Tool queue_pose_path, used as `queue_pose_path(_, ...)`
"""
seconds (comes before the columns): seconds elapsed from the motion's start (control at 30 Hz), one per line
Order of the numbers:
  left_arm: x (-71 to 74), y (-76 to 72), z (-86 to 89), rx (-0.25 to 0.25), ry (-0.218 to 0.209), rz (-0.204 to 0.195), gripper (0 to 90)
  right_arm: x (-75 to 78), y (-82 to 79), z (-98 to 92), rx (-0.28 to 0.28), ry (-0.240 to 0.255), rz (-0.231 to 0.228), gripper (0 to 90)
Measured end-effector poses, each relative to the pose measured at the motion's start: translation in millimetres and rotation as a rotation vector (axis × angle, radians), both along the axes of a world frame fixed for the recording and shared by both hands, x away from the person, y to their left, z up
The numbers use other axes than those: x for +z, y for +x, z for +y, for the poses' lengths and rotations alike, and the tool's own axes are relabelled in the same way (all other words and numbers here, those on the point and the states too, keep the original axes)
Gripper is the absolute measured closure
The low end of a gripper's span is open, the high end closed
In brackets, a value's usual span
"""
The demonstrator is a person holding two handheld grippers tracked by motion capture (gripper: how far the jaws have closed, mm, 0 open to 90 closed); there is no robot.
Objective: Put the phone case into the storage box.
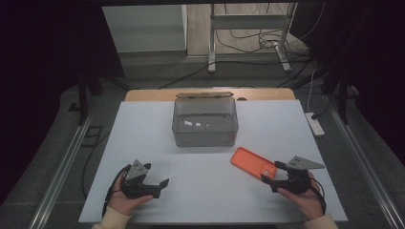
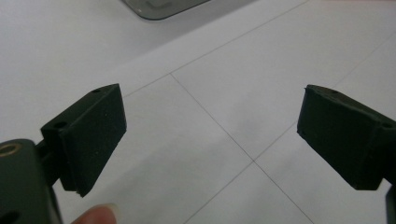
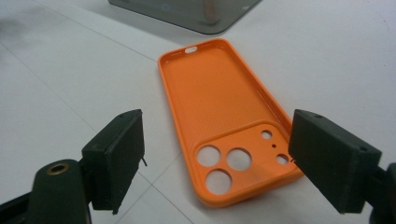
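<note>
A white-topped desk (image 1: pixel 143 124) carries a clear, smoke-grey plastic box (image 1: pixel 205 122) at its far middle, open at the top, with its lid (image 1: pixel 204 94) standing behind the far wall. Near and to the right of the box lies an orange, soft-looking phone case (image 1: pixel 253 163), inner side up, with its camera cut-outs at the near right end.

The left gripper (image 1: pixel 160 186), held in the person's left hand (image 1: pixel 125 198) at the near left of the desk, is released: in the left gripper view its jaws stand wide apart over bare white surface, a corner of the box showing at the top edge.

The right gripper (image 1: pixel 273 177), held in the right hand (image 1: pixel 305 198) at the near right, is also released. In the right gripper view its jaws are spread on either side of the case's camera end (image 3: pixel 243 158); the right jaw sits just beside the case's edge, though I cannot tell whether it touches.
</note>
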State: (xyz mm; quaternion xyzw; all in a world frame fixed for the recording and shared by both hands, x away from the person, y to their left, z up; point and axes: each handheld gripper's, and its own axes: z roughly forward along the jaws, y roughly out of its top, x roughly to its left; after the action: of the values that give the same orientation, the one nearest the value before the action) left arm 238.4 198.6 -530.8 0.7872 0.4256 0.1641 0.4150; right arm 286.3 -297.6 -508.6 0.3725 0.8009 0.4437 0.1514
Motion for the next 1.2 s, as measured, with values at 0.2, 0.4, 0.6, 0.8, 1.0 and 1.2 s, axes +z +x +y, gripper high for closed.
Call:
queue_pose_path(0.2, -0.4, -0.2, 2.4, 0.011, -0.003, 0.002, 8.3, 0.1, 1.2, -0.8, -0.008, 0.024, 0.008, 18.5)
queue_pose_path(0.4, 0.3, -2.5, 2.5, 0.001, 0.002, -0.008, 8.7, 1.2, -1.3, 0.8, -0.001, -0.008, -0.007, 18.7)
queue_pose_path(0.6, 3.1, -4.0, 0.4, -0.021, -0.003, -0.022, 9.0, 2.3, -4.4, 1.5, -0.008, -0.006, -0.012, 18.7)
queue_pose_path(0.8, 4.4, -2.9, -2.0, -0.025, 0.006, -0.030, 8.9, 1.2, -2.9, 2.1, -0.001, -0.014, -0.012, 18.7)
queue_pose_path(1.0, 2.2, -2.8, 0.2, -0.020, 0.004, -0.025, 8.9, 2.1, -2.3, 4.3, 0.005, -0.017, -0.016, 19.3)
queue_pose_path(1.2, 3.6, -3.3, 0.2, -0.036, -0.022, -0.027, 8.8, 2.8, -2.5, 6.8, 0.014, -0.033, -0.017, 20.2)
